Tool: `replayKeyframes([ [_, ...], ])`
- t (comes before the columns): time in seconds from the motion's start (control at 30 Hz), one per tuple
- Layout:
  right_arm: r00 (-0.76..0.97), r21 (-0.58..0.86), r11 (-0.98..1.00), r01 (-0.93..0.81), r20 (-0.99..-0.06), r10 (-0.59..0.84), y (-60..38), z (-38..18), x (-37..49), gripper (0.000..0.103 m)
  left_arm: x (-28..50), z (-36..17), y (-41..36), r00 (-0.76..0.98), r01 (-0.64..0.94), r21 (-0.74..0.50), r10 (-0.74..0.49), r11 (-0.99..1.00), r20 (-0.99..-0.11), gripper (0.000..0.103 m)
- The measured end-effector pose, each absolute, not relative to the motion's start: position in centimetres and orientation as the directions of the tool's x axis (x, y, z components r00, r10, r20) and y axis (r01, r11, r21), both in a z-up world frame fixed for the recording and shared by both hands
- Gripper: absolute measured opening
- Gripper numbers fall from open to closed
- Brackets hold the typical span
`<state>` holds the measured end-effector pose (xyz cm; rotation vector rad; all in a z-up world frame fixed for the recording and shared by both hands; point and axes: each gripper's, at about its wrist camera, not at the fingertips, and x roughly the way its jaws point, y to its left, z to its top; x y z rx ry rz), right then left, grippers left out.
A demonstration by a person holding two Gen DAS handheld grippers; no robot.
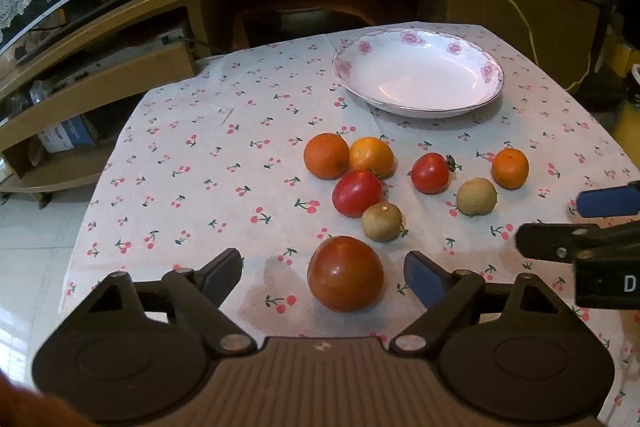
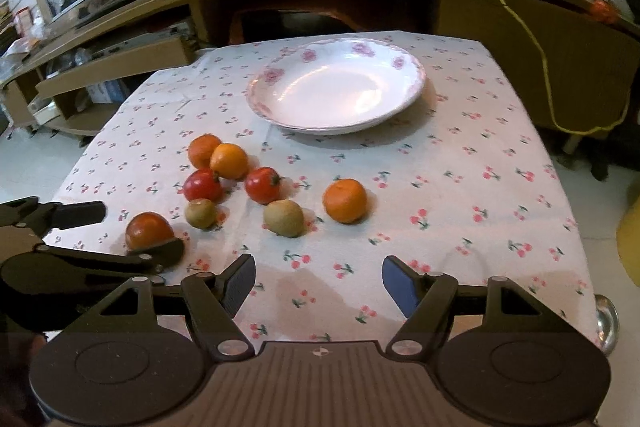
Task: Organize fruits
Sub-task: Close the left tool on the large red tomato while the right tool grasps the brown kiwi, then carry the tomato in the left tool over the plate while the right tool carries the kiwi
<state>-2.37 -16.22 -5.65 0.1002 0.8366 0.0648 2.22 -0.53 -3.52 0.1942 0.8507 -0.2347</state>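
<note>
I'm holding my left hand-held gripper open around the big tomato (pads not touching it), near the bench's front edge. My right hand-held gripper is hovering open over bare cloth. The plate is sitting empty behind the other fruit.

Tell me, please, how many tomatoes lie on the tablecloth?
3: a big one between the left gripper's open jaws, one below the two touching oranges, one further right.
</note>
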Motion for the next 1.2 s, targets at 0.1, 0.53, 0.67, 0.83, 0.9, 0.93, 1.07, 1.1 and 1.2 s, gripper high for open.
replayKeyframes([
  [0.1,0.662,0.114,0.992,-0.045,-0.74,0.115,-15.8,-5.8,-1.8,0.068,2.5,-3.7,-0.4,0.629,0.285,0.068,-0.133,0.956,-0.766,0.073],
  [0.53,0.647,0.148,0.983,-0.104,-0.741,0.18,-15.2,-6.6,0.2,0.056,3.2,-4.7,-0.8,0.601,0.308,0.035,-0.165,0.951,-0.782,0.058],
  [0.67,0.648,0.153,0.982,-0.11,-0.738,0.188,-15.1,-7.0,0.9,0.055,3.0,-4.7,-1.1,0.608,0.323,0.054,-0.164,0.945,-0.777,0.057],
  [0.83,0.646,0.145,0.981,-0.129,-0.739,0.194,-14.5,-7.4,1.7,0.049,3.1,-4.8,-1.1,0.612,0.332,0.057,-0.169,0.942,-0.773,0.057],
  [0.9,0.646,0.136,0.981,-0.137,-0.738,0.193,-14.3,-7.5,2.0,0.046,3.1,-4.9,-1.1,0.612,0.331,0.06,-0.167,0.942,-0.773,0.058],
  [0.93,0.649,0.13,0.982,-0.135,-0.737,0.187,-14.3,-7.5,2.1,0.04,3.2,-4.9,-1.1,0.611,0.33,0.058,-0.167,0.942,-0.774,0.058],
  [1.07,0.655,0.089,0.988,-0.129,-0.741,0.152,-14.1,-7.4,2.2,0.029,3.1,-4.8,-1.3,0.612,0.33,0.066,-0.16,0.942,-0.774,0.057],
  [1.1,0.655,0.081,0.988,-0.133,-0.741,0.149,-14.1,-7.4,2.1,0.029,3.1,-4.8,-1.4,0.611,0.329,0.066,-0.159,0.942,-0.775,0.055],
  [1.2,0.655,0.061,0.988,-0.142,-0.743,0.14,-13.8,-7.3,1.8,0.029,3.1,-4.7,-1.5,0.603,0.335,0.054,-0.17,0.941,-0.78,0.047],
])
